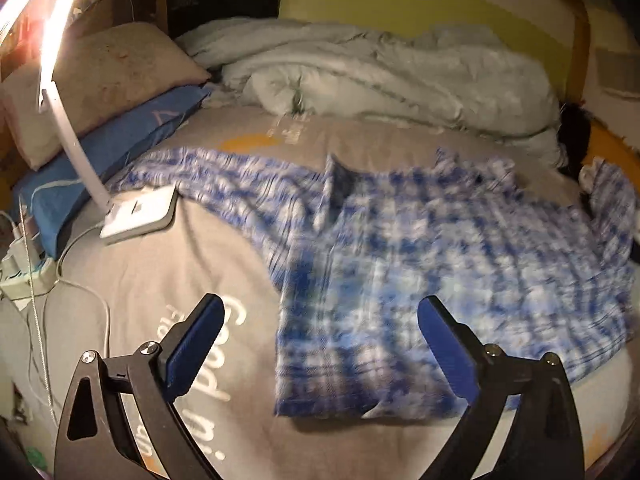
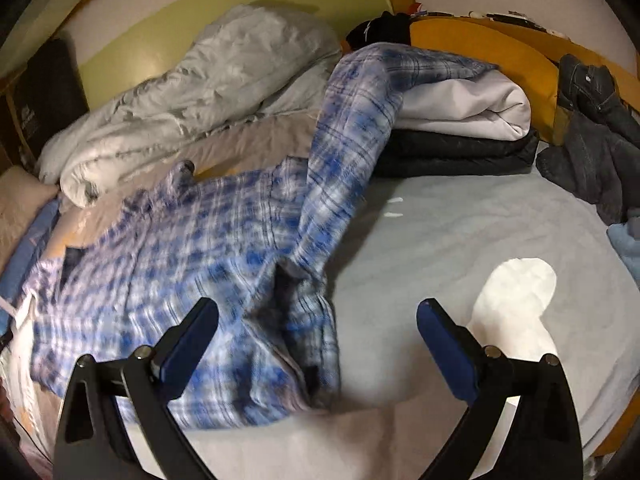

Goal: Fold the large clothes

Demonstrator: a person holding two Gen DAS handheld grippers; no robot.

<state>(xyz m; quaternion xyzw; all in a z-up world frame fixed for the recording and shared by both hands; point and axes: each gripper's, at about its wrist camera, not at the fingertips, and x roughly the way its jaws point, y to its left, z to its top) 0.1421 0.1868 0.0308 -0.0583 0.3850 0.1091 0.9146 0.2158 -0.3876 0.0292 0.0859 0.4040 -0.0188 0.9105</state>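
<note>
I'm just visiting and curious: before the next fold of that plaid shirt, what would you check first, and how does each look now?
1. Left gripper open, empty: ok.
2. Right gripper open, empty: ok.
3. Plaid shirt flat on the bed: not ok, rumpled.
4. Sleeve clear of the folded stack: not ok, draped over it.
5. Lamp base off the shirt: cannot tell.

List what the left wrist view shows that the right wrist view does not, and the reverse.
Left wrist only: a lit desk lamp standing on the bed, a blue pillow under a beige one, cables and a power strip at the edge.

Right wrist only: a folded stack of white and black bedding and dark jeans on the footboard.

Both: the blue plaid shirt spread on the bed, the crumpled grey duvet, and each view's own gripper, left gripper and right gripper, open and empty.
</note>
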